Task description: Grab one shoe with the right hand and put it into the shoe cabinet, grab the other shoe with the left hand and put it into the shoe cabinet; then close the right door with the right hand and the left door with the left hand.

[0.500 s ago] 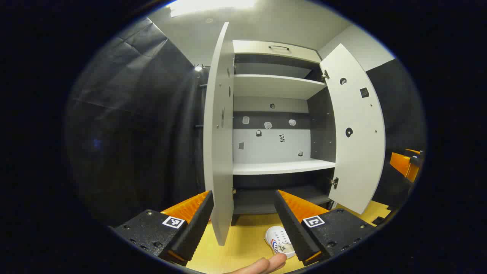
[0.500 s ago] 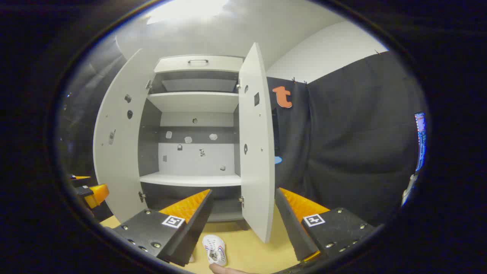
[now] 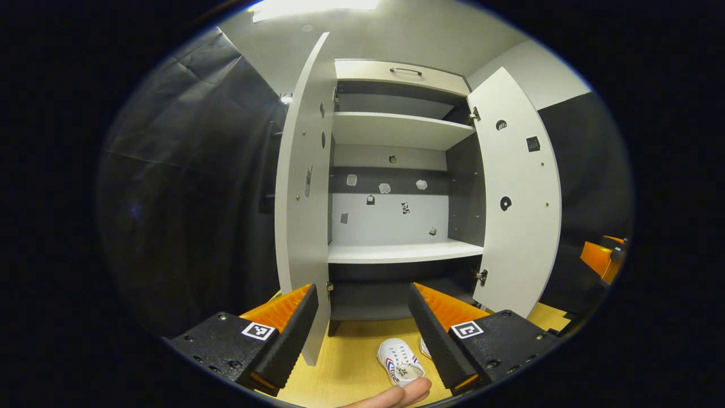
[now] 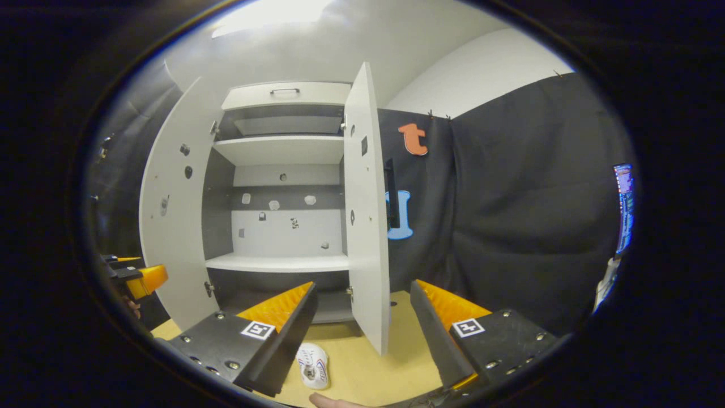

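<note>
A white shoe [image 3: 399, 362] with red and blue stripes lies on the yellow wooden floor in front of the open shoe cabinet [image 3: 405, 252]. The edge of a second shoe [image 3: 425, 347] peeks out beside my left gripper's right finger. My left gripper [image 3: 362, 334] hangs open above the floor, holding nothing. In the right gripper view one shoe [image 4: 313, 365] lies low beside the left finger of my right gripper [image 4: 362, 334], which is open and holds nothing. Both cabinet doors, left [image 3: 303, 226] and right [image 3: 518, 198], stand wide open.
The cabinet has a white shelf [image 4: 277, 262] at mid height, another above it and a dark bottom compartment. Black cloth walls flank the cabinet. The right gripper [image 3: 600, 258] shows at the right edge; the left gripper [image 4: 136, 277] shows at the left edge. A fingertip [image 3: 396, 394] pokes in below.
In both views the cabinet and its doors have slid a little to the left. The shoe sits more to the left, and the second shoe's edge has come into the left gripper view.
</note>
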The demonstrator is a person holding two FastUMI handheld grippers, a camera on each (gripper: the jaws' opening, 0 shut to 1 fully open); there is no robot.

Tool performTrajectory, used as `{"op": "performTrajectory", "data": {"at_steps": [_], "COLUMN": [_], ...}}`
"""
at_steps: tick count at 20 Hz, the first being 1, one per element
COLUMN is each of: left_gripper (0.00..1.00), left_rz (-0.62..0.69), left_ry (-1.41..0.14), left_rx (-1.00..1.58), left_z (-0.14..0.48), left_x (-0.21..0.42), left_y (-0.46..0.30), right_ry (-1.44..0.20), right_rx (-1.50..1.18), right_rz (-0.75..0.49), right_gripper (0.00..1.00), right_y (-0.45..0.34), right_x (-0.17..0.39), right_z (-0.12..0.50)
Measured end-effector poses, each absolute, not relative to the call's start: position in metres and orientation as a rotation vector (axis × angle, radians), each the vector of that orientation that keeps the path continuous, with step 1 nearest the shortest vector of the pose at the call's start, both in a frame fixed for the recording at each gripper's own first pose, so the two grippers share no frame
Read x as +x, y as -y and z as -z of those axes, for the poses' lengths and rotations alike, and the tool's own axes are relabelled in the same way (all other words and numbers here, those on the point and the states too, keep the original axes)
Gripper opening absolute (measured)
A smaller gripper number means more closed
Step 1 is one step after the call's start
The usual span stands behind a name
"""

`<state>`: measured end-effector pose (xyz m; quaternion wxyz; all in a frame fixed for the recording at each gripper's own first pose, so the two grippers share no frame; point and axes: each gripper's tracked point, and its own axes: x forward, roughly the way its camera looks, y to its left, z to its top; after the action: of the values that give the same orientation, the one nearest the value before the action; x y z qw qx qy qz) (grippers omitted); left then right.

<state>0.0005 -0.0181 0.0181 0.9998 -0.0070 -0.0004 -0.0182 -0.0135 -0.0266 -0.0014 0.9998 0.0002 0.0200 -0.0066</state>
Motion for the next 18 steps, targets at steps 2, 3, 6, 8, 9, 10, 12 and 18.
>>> {"op": "performTrajectory", "data": {"at_steps": [2, 3, 6, 8, 9, 10, 12, 18], "left_gripper": [0.97, 0.97, 0.97, 0.97, 0.97, 0.97, 0.97, 0.97], "left_rz": [0.036, 0.036, 0.026, 0.013, 0.005, -0.004, -0.016, -0.001], "left_ry": [0.011, 0.015, 0.025, 0.02, 0.021, 0.025, 0.032, 0.039], "left_rx": [-0.009, -0.005, -0.004, -0.012, -0.013, -0.011, -0.014, -0.038], "left_z": [-0.021, -0.023, -0.028, -0.027, -0.027, -0.028, -0.028, -0.021], "left_x": [0.0, -0.002, -0.001, -0.002, -0.003, -0.005, -0.008, -0.017], "left_y": [0.019, 0.019, 0.014, 0.009, 0.005, 0.002, -0.004, -0.005], "right_ry": [-0.048, -0.055, -0.076, -0.085, -0.091, -0.097, -0.114, -0.224], "right_rx": [-0.003, -0.006, -0.041, -0.07, -0.079, -0.083, -0.085, -0.119], "right_rz": [0.029, 0.034, 0.015, -0.036, -0.061, -0.079, -0.113, -0.23], "right_gripper": [0.98, 0.98, 0.97, 0.98, 0.98, 0.98, 0.98, 0.97], "right_y": [0.033, 0.035, 0.027, 0.011, 0.001, -0.007, -0.023, -0.064], "right_x": [-0.012, -0.01, -0.006, -0.002, -0.001, 0.001, 0.004, 0.016], "right_z": [0.002, 0.005, 0.013, 0.018, 0.025, 0.031, 0.049, 0.128]}}
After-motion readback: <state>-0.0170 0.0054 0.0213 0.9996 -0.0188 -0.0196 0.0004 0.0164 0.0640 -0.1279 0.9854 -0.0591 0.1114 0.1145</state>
